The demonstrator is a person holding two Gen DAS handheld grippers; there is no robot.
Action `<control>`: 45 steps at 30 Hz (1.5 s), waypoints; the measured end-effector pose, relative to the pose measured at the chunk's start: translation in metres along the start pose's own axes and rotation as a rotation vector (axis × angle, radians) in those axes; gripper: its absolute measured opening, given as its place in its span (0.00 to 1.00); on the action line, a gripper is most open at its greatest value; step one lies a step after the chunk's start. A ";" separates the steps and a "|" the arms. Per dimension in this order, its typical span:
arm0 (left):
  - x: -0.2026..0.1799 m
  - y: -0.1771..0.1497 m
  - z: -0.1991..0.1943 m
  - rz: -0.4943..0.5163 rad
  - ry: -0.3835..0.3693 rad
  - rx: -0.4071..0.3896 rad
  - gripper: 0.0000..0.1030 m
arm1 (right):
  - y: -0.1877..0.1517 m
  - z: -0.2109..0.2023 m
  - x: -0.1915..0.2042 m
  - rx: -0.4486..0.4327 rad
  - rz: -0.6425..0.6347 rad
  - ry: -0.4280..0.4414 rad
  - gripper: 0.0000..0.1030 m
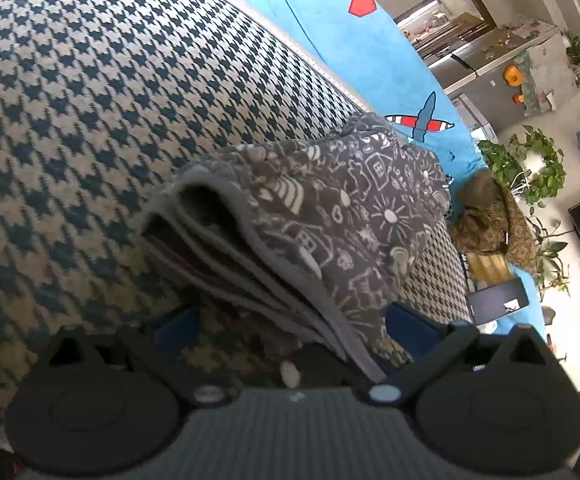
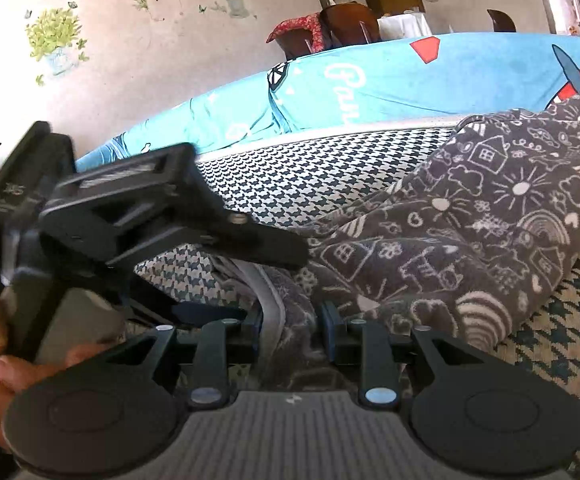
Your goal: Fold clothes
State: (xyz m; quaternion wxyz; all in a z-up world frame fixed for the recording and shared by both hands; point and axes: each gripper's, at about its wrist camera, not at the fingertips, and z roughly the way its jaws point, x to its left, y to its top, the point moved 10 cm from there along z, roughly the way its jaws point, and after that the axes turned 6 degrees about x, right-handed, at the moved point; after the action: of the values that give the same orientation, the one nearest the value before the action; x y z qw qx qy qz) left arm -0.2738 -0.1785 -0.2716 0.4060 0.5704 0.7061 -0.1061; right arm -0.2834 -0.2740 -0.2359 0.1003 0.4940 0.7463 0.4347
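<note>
We have the right claw [image 2: 290, 320] pinched on the grey printed garment's [image 1: 349, 208] near hem and the left claw [image 1: 290, 328] wide apart around its stacked layers, bundle resting mid-cushion on the houndstooth sofa [image 1: 90, 120], probably to square the fold.

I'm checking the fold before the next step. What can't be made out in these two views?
- Left gripper, left view: whether it pinches the grey garment; its fingers stand wide, and the cloth covers the gap.
- Garment type: folded layers hide its shape in both views.
- Garment's right end, right view: cut off by the frame edge.
- Right gripper: fingertips buried in cloth.
- Left-hand device, right view: motion-blurred.
</note>
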 end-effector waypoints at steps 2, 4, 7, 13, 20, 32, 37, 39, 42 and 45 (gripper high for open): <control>-0.004 0.004 0.007 0.009 0.002 -0.008 1.00 | 0.000 0.000 -0.001 -0.002 0.014 0.008 0.26; -0.007 0.008 0.013 0.019 0.006 -0.015 1.00 | 0.000 -0.001 -0.006 -0.003 0.035 0.019 0.26; -0.010 0.014 0.020 0.037 0.015 -0.025 1.00 | 0.001 0.000 -0.008 -0.005 0.065 0.035 0.26; -0.011 0.022 0.025 0.077 0.065 -0.038 0.88 | 0.002 -0.004 -0.002 -0.012 -0.002 0.019 0.26; -0.006 0.024 0.022 0.140 0.155 -0.050 0.53 | -0.009 -0.026 0.014 -0.017 -0.200 -0.039 0.52; -0.009 0.035 0.018 0.113 0.141 -0.005 0.52 | -0.038 -0.027 0.042 0.010 -0.489 -0.116 0.72; -0.006 0.039 0.020 0.068 0.121 0.012 0.52 | -0.048 -0.007 0.045 0.024 -0.598 -0.182 0.74; -0.006 0.041 0.021 0.056 0.115 0.015 0.52 | -0.049 0.000 0.044 0.023 -0.623 -0.203 0.76; -0.006 0.044 0.023 0.042 0.115 0.026 0.52 | -0.052 0.007 0.043 0.017 -0.674 -0.244 0.76; -0.006 0.047 0.025 0.030 0.116 0.034 0.52 | -0.052 0.009 0.043 0.001 -0.709 -0.278 0.75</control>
State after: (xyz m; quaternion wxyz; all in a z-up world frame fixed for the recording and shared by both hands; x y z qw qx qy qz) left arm -0.2209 -0.1827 -0.2688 0.3563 0.5927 0.7181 -0.0787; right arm -0.3330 -0.2408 -0.2687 0.3444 0.2596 0.8504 0.3014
